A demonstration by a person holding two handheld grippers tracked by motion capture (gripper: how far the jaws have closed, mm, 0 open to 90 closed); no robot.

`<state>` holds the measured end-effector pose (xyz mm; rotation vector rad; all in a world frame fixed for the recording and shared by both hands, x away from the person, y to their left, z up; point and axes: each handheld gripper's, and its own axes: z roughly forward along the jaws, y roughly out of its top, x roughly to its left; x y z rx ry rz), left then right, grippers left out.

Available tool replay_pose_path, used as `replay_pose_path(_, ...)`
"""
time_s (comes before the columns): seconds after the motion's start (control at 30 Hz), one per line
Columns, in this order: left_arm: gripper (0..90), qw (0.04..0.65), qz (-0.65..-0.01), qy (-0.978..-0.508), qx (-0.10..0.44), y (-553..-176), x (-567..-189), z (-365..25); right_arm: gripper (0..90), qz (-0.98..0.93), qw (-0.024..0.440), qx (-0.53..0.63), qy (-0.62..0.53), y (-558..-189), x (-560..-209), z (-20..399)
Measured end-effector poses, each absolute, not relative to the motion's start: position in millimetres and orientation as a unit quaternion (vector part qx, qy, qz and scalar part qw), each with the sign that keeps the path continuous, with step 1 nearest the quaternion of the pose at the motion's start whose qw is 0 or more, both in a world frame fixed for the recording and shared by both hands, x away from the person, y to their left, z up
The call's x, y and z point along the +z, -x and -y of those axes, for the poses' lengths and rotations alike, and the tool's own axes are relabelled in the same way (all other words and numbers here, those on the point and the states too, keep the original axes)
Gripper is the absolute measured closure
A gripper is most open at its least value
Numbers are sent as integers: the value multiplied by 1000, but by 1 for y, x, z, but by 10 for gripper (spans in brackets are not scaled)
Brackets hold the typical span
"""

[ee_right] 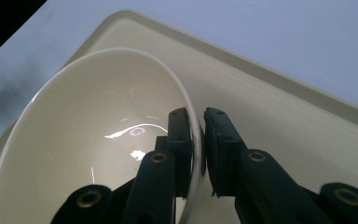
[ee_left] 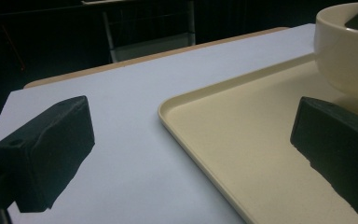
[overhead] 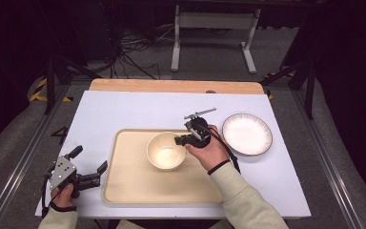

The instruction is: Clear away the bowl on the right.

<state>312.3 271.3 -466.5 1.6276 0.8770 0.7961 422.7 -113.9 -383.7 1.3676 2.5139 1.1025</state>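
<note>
A cream bowl point(overhead: 165, 151) stands on the cream tray point(overhead: 128, 183) in the middle of the white table cover. My right gripper point(overhead: 185, 139) is shut on the bowl's right rim: in the right gripper view one jaw is inside the bowl point(ee_right: 88, 144) and the other outside, with the rim pinched between them at the right gripper point(ee_right: 197, 140). My left gripper point(overhead: 89, 167) is open at the tray's left edge, low over the table. In the left gripper view its jaws stand wide apart with nothing between them, over the tray point(ee_left: 242, 154), with the bowl point(ee_left: 349, 51) at the far right.
A white plate with a dark rim point(overhead: 247, 133) lies on the table to the right of the tray. The table's wooden far edge point(overhead: 176, 86) runs along the back. Beyond it are a white stand's legs point(overhead: 214, 43) and cables on the floor.
</note>
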Motion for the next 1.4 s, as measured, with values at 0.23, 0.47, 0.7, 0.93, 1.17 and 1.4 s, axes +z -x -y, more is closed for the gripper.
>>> replay_pose_path(0.23, 3, 534, -369, -683, 334, -312, -467, -271, 813, -817, 28, 361, -449, -424, -395, 110)
replay_pose_path(0.47, 2, 535, -368, -683, 334, -312, -467, -271, 813, -818, 24, 358, -450, -425, -402, 108)
replay_pose_path(0.7, 2, 534, -368, -684, 333, -312, -467, -271, 812, -817, 17, 353, -456, -425, -408, 106)
replay_pose_path(0.93, 2, 534, -368, -685, 332, -312, -467, -271, 811, -820, 19, 349, -453, -426, -410, 106)
replay_pose_path(1.17, 2, 534, -368, -685, 332, -312, -467, -271, 811, -825, 15, 344, -447, -430, -414, 109)
replay_pose_path(1.4, 3, 532, -369, -686, 332, -313, -467, -271, 717, -827, 46, 369, -421, -429, -411, 115)
